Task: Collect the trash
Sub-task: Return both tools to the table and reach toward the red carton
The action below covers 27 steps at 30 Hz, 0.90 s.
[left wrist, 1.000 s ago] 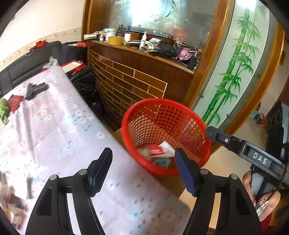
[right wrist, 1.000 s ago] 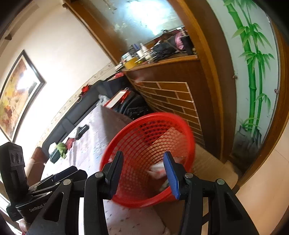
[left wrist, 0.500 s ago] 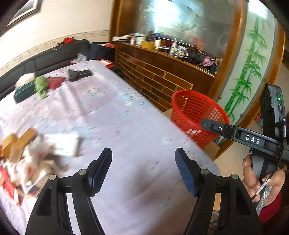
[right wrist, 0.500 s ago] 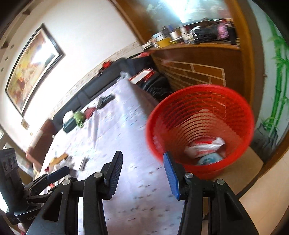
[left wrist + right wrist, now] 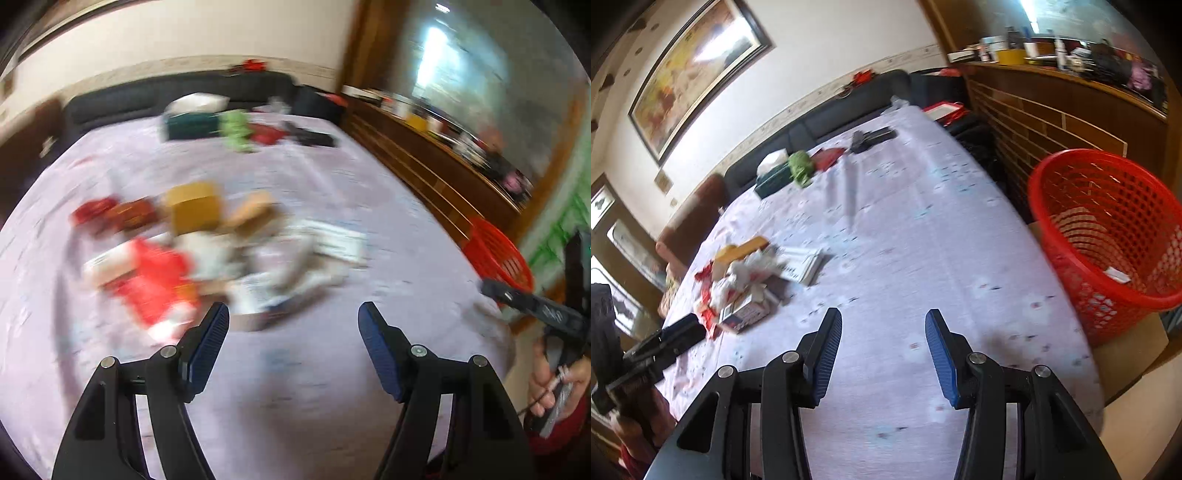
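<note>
trash pile point(image 5: 746, 284) on table point(image 5: 905, 229), basket point(image 5: 1108, 236) beside

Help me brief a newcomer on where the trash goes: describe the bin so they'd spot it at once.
Start at the big table under the pale lilac cloth. Off its edge, in front of the wooden counter with the brick-pattern front, stands the red basket on a low cardboard box. It is the only round, open-weave plastic container in view, bright red, with a few scraps already inside.

A framed painting point(image 5: 698, 70) hangs on the cream wall point(image 5: 820, 48) at left; a dark sofa point(image 5: 846, 107) runs along the far side, and a brick-patterned wooden counter point(image 5: 1060, 122) stands at right
</note>
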Each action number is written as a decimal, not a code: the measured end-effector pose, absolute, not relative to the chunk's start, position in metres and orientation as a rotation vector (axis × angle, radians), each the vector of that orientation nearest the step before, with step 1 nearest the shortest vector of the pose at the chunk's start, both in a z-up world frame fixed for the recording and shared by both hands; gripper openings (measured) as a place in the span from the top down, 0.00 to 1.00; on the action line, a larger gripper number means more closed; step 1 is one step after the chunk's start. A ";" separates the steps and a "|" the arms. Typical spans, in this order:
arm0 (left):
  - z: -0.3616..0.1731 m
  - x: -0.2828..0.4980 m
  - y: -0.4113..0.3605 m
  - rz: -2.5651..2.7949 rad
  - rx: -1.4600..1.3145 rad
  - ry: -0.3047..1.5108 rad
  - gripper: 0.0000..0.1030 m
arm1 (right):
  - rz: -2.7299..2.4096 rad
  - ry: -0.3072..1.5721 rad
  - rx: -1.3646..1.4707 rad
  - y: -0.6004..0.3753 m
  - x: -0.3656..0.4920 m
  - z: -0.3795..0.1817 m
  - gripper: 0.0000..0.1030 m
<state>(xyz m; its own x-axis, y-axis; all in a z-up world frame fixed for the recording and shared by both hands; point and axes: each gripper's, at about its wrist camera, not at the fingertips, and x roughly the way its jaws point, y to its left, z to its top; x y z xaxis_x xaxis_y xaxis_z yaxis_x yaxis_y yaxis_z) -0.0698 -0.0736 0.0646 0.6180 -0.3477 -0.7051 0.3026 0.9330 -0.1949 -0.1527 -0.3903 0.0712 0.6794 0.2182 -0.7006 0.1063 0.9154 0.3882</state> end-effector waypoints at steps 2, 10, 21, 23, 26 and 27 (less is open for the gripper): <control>0.059 -0.058 -0.042 -0.303 -0.139 0.849 0.31 | 0.083 0.835 0.408 -0.381 -0.151 0.069 0.50; 0.043 -0.003 0.015 -0.235 -0.432 0.951 0.31 | 0.120 0.860 0.385 -0.362 -0.144 0.063 0.50; 0.016 0.041 0.000 -0.216 -0.422 1.026 0.57 | 0.108 0.858 0.407 -0.373 -0.150 0.060 0.50; 0.018 0.033 0.001 -0.229 -0.403 1.008 0.63 | 0.104 0.855 0.407 -0.374 -0.151 0.061 0.50; 0.022 0.019 0.005 -0.282 -0.394 0.978 0.73 | 0.107 0.856 0.409 -0.374 -0.149 0.062 0.50; 0.024 0.017 0.005 -0.298 -0.396 0.971 0.77 | 0.111 0.856 0.407 -0.371 -0.148 0.063 0.50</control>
